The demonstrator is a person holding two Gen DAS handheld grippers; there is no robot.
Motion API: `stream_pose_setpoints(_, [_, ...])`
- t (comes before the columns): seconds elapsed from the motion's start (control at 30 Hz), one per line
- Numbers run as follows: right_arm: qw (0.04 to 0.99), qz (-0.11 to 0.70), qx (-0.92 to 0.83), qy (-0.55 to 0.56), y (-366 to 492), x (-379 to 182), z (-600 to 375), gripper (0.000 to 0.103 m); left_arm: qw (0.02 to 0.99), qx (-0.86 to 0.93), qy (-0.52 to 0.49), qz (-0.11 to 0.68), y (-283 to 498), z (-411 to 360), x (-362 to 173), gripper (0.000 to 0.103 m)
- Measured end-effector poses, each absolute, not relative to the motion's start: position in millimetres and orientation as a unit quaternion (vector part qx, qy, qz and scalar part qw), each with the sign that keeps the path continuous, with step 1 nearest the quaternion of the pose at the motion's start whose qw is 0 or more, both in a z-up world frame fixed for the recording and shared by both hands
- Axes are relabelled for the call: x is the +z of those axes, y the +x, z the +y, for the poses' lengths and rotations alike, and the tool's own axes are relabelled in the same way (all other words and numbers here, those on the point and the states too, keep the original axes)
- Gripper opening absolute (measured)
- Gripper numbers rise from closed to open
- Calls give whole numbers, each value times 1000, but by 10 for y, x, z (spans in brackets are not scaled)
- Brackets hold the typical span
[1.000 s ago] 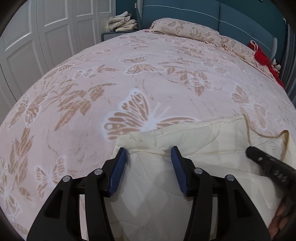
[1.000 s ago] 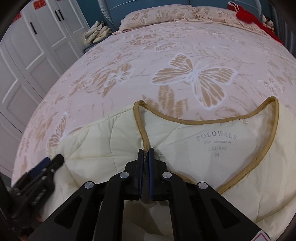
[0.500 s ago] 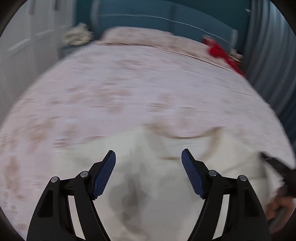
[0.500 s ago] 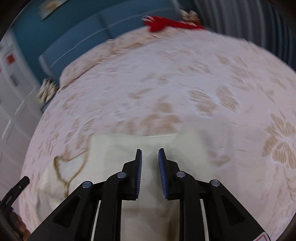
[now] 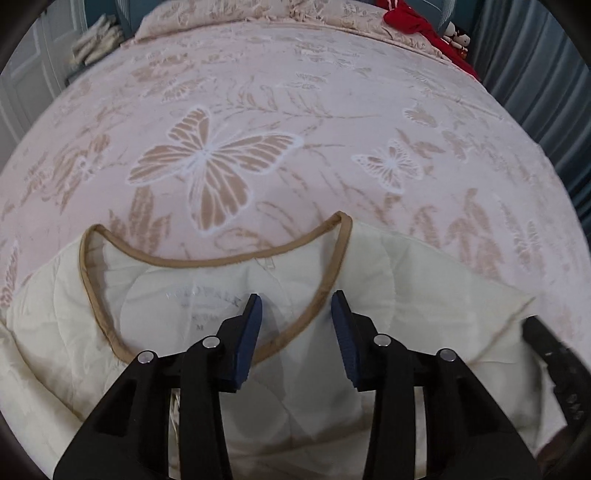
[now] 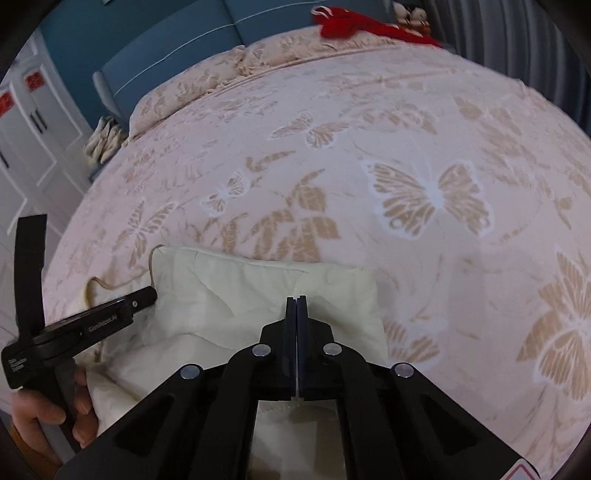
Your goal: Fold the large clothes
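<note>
Garment [image 5: 177, 295] lies flat on bedspread [image 5: 332, 122] — neckline [image 5: 221, 258] toward pillows [image 5: 221, 14].

Butterfly-print bedspread [image 5: 332, 92], red cloth [image 6: 354, 24] nr blue headboard [image 6: 166, 62], white wardrobe [image 6: 33, 122].

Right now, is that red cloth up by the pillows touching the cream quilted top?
Apart. In the left wrist view the red cloth lies at the bed's far end, and a wide stretch of butterfly bedspread separates it from the cream top.

Bed [image 5: 332, 92], butterfly-print cover: cream garment [image 5: 424, 280] at near edge; pillows [image 6: 229, 70] and red item [image 6: 351, 22] at head edge.
</note>
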State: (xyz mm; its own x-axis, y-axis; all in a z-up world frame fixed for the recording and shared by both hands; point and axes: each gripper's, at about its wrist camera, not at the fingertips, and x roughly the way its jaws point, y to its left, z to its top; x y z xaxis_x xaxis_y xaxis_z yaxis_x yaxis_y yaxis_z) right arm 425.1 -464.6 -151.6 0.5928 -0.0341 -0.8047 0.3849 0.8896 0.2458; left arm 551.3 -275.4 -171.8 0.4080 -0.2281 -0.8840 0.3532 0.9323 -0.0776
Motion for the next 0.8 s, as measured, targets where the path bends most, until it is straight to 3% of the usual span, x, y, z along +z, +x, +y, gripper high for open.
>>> stream_pose_setpoints(0.27, [865, 429, -126, 227, 4240, -1843, -4758, 0, 863, -166, 57, 473, 5399, -2692, -1821, 41])
stream_pose_setpoints(0.5, [877, 420, -164, 165, 4327, -1846, -4585, 0, 877, -159, 66, 449, 5393, -2728, -1821, 42])
stream_pose_setpoints(0.57, [874, 419, -152, 190, 4312, -1814, -4680, 0, 880, -156, 45, 446, 5389, -2635, -1743, 50])
stream_pose_setpoints(0.63, [871, 413, -178, 198, 4250, -1578, -4770, 2, 888, -142, 28, 435, 5339, -2450, -1578, 49])
stream_pose_setpoints(0.67, [876, 397, -199, 185, 4204, -1406, -4763, 15, 895, -144, 20, 422, 5303, -2327, -1458, 51])
stream_pose_setpoints(0.73, [894, 363, -183, 187, 4153, -1027, -4671, 15, 906, -138, 34, 398, 5285, -2036, -1216, 56])
stream_pose_setpoints(0.8, [894, 387, -117, 193, 4362, -839, -4370, 15, 905, -116, 52, 406, 5403, -1841, -1176, 56])
